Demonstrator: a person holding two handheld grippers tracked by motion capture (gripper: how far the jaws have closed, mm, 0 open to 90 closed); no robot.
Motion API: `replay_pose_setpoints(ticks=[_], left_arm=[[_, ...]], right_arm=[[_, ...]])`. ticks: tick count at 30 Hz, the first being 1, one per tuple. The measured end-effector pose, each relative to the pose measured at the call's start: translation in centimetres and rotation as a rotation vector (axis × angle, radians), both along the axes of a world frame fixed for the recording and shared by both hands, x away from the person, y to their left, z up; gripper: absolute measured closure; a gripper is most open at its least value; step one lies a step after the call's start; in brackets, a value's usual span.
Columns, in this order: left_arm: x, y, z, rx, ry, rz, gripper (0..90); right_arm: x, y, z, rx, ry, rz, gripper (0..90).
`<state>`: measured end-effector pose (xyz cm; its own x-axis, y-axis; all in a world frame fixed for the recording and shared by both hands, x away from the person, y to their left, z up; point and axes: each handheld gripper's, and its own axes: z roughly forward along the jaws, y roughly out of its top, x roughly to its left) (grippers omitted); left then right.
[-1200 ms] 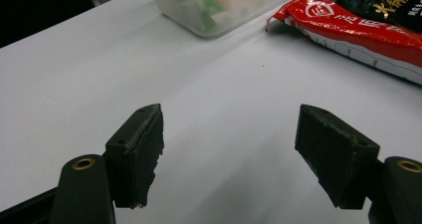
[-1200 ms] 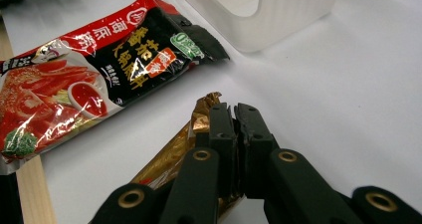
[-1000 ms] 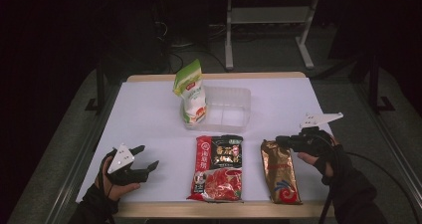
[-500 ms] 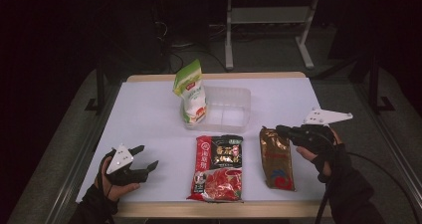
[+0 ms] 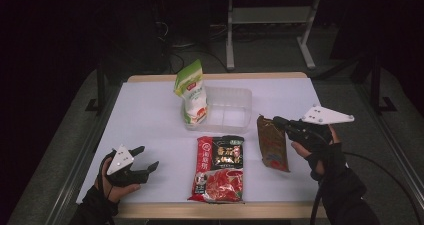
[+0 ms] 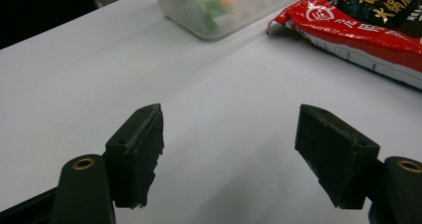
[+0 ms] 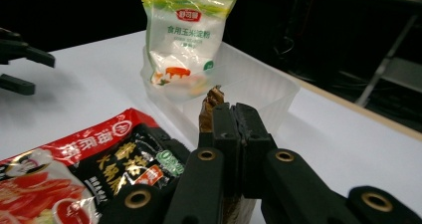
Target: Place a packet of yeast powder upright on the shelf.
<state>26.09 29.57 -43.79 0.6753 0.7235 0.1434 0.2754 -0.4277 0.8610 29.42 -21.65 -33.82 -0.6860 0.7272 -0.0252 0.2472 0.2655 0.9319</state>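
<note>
Brown foil pouch [image 5: 272, 142] tilted, top edge pinched, w/ bottom on table.

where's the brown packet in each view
High view: brown packet right of centre, lifted at its top edge by the right hand-held gripper.
Left gripper view: not in it.
Right gripper view: bottom centre, its top pinched between the jaws.
Shared landmark: red packet.
</note>
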Motion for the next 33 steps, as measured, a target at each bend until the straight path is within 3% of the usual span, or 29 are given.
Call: replay_pose_setpoints(ticks=[10, 18, 25, 33], left_arm=[[-0.1, 0.0, 0.1, 0.003, -0.009, 0.003, 26.3], [-0.1, -0.1, 0.1, 0.001, -0.007, 0.002, 26.3], [-0.3, 0.0, 0.2, -0.023, -0.016, 0.008, 26.0], [-0.6, 0.0, 0.1, -0.017, -0.011, 0.000, 26.0]], right_arm=[[0.2, 2.2, 0.7, 0.017, -0.058, -0.007, 88.3], [0.8, 4.4, 2.5, 0.032, -0.094, 0.022, 88.4], [2.3, 7.0, 3.4, 0.032, -0.109, 0.044, 88.3], [4.4, 9.3, 3.7, 0.056, -0.098, 0.060, 88.3]])
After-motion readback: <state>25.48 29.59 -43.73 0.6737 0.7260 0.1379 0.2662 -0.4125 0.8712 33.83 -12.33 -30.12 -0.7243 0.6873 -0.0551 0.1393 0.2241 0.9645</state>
